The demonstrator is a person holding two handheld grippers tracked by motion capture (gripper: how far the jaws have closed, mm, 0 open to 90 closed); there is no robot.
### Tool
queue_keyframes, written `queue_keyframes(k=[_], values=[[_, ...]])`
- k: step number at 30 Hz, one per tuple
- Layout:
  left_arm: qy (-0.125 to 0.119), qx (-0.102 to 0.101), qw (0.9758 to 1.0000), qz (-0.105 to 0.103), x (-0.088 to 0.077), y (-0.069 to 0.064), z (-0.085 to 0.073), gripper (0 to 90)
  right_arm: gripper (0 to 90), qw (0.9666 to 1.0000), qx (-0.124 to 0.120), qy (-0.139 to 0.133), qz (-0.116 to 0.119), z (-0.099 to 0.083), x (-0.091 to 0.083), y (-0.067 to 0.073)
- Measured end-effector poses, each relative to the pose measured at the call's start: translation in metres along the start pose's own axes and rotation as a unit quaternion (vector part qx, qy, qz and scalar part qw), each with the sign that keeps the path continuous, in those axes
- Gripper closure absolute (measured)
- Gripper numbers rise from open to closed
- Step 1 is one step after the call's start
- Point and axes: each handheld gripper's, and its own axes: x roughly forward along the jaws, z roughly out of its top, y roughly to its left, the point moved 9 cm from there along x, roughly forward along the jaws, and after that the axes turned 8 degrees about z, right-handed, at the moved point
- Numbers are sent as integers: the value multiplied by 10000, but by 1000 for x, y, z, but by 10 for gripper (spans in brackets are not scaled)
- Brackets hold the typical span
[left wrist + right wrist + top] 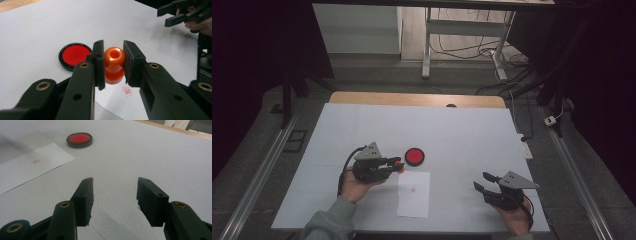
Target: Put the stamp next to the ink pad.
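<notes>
High view shows the left claw (396, 165) gripping a small orange plastic stamp with a round knob top (401, 165), held just above the top edge of a white sheet of paper (414, 200) on the white table (462, 135). Its two black jaws press on the stamp's sides, so it is clenched on the stamp. A faint red stamp mark (413, 189) sits on the paper. Just beside the stamp lies a round black ink pad with a red middle (414, 156).

Left gripper view shows the stamp (114, 65) is smooth and shiny, with a small hole in its top and a wider ring lower down. The ink pad (74, 55) looks flat and soft in its red part, with a hard, shiny rim. The paper is thin and flat.

The step in hand looks like stamping or getting more ink. To do it well, keep the stamp straight up, bring it down flat, press softly and lift straight up so the mark does not smear.

The right claw (483, 181) hangs over the table to the right, well apart from the paper, released, with nothing between its jaws.
</notes>
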Motion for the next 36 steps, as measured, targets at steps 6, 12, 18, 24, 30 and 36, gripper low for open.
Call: queue_keyframes(k=[6, 12, 18, 24, 30, 36], values=[[28, -27, 9999, 168, 0, 11, -3, 722, 468, 10000, 1, 14, 9, 0, 1, 0], [157, -59, 9987, 491, 5, 26, -10, 722, 469, 10000, -9, 9, 29, 0, 2, 1], [297, -57, 9970, 716, 13, 38, -17, 722, 468, 10000, -13, 12, 47, 1, 3, 1], [348, -122, 9957, 846, 23, 46, -22, 722, 467, 10000, -18, 47, 55, 0, 4, 1], [511, -138, 9936, 999, 38, 53, -31, 721, 468, 10000, -24, 53, 58, 0, 4, 2], [673, -161, 9921, 1048, 45, 58, -41, 720, 466, 10000, -23, 62, 67, -1, 5, 1]])
